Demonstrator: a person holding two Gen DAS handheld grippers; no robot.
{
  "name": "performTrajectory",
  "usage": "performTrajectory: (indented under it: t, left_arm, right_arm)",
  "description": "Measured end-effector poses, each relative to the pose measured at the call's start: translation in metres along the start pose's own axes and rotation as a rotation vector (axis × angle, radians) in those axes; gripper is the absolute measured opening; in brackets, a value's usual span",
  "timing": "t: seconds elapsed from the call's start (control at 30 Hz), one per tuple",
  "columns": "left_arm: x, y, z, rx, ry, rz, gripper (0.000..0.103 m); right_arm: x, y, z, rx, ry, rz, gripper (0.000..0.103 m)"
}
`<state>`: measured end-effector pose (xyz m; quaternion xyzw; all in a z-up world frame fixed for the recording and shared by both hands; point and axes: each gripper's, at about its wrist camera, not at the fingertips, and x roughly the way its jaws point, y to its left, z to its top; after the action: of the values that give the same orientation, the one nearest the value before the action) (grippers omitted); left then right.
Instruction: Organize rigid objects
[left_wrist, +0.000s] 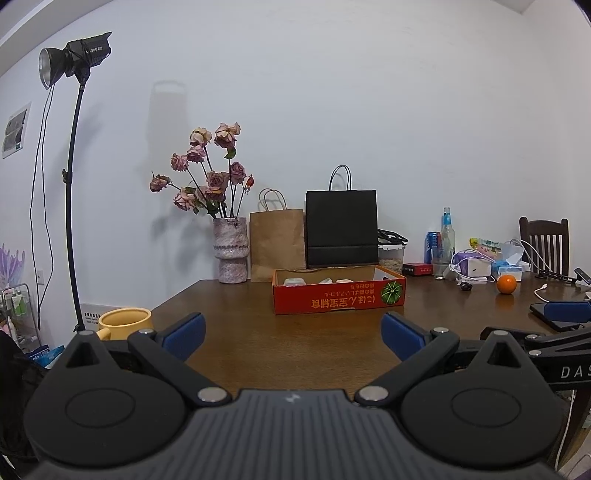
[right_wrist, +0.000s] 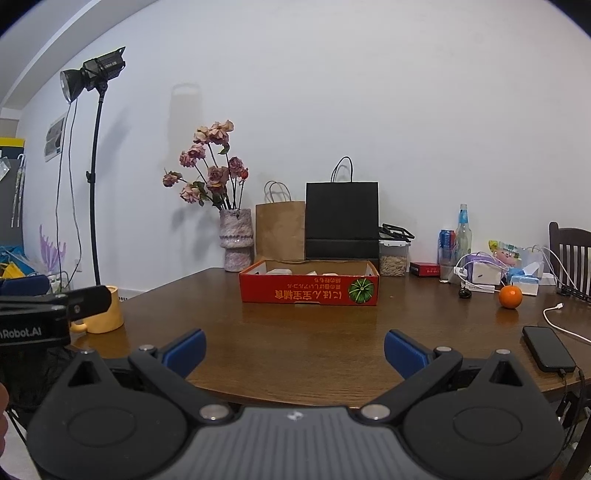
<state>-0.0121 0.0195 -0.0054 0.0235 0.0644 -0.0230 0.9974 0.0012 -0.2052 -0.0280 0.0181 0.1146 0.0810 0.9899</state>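
A red cardboard box (left_wrist: 339, 297) with a melon picture sits open on the brown table (left_wrist: 280, 343), with pale objects inside; it also shows in the right wrist view (right_wrist: 309, 292). A yellow mug (left_wrist: 125, 324) stands at the table's left edge, also in the right wrist view (right_wrist: 105, 314). An orange (left_wrist: 506, 284) lies at the right, also in the right wrist view (right_wrist: 510, 296). A black phone (right_wrist: 548, 348) lies near the right edge. My left gripper (left_wrist: 293, 334) and right gripper (right_wrist: 294, 350) are open and empty above the table's near edge.
A vase of dried roses (left_wrist: 232, 249), a brown bag (left_wrist: 277, 243) and a black bag (left_wrist: 341, 229) stand by the wall. Bottles, a can, boxes and cables (right_wrist: 480, 266) clutter the back right. A light stand (left_wrist: 74, 184) stands at left, a chair (left_wrist: 543, 240) at right.
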Motion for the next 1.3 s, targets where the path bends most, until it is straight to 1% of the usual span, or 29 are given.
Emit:
performTrajectory:
  t: [0.27,1.13,1.23,1.3]
  left_arm:
    - [0.0002,-0.0002,-0.0003,0.000,0.000,-0.003,0.103]
    - [0.0000,0.0005,-0.0015,-0.003,0.007,-0.011,0.103]
    - [0.0031,0.0024,-0.0028,-0.013,0.020,-0.021,0.103]
    - [0.0074,0.0045,-0.0066,-0.032,0.054,-0.037,0.103]
  right_arm:
    - [0.0015,0.0016,0.0003,0.010,0.011,-0.001,0.103]
    - [0.0003,0.0027,-0.0012,0.025,0.010,-0.014,0.103]
    - [0.0023,0.0028,-0.0030,0.025,0.018,-0.009,0.103]
    - [0.0061,0.0040,-0.0054,0.028,0.034,-0.010,0.103]
